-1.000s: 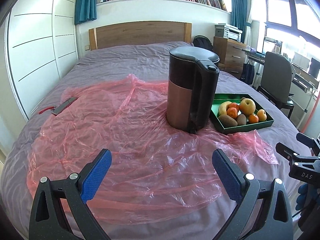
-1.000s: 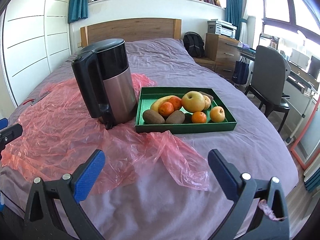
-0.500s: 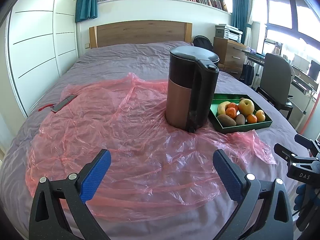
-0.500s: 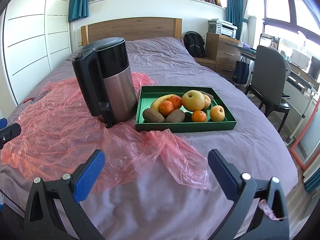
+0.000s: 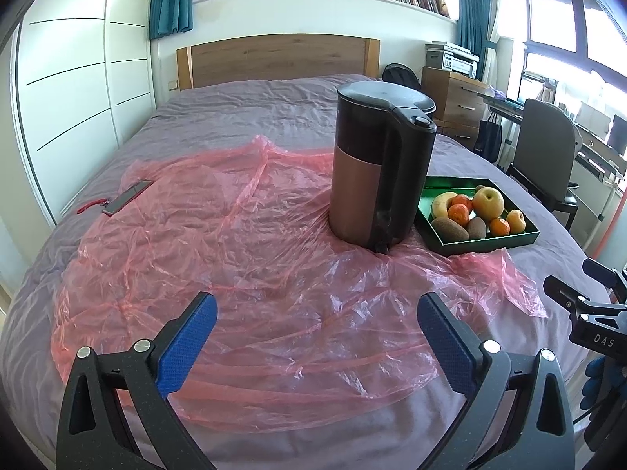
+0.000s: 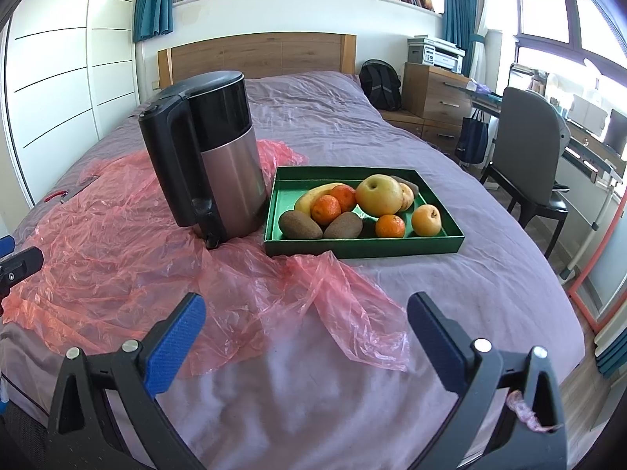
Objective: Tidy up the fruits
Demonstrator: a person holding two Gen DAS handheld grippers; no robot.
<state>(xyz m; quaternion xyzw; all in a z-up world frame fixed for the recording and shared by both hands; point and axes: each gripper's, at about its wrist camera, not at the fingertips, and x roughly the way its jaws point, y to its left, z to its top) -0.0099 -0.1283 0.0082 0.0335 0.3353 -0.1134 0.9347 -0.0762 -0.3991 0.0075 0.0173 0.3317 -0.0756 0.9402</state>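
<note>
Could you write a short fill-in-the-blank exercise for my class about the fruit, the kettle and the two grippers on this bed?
1. All the fruit lies in a tray whose colour is ____.
2. The kettle stands on a crumpled sheet of ____ plastic.
3. The left gripper and the right gripper both have their jaws ____, holding nothing.
4. The number of orange tangerines in the tray is ____.

Missing words: green; pink; open; three

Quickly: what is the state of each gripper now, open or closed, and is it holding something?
Left gripper: open, holding nothing, above the pink plastic sheet.
Right gripper: open, holding nothing, short of the green tray.
</note>
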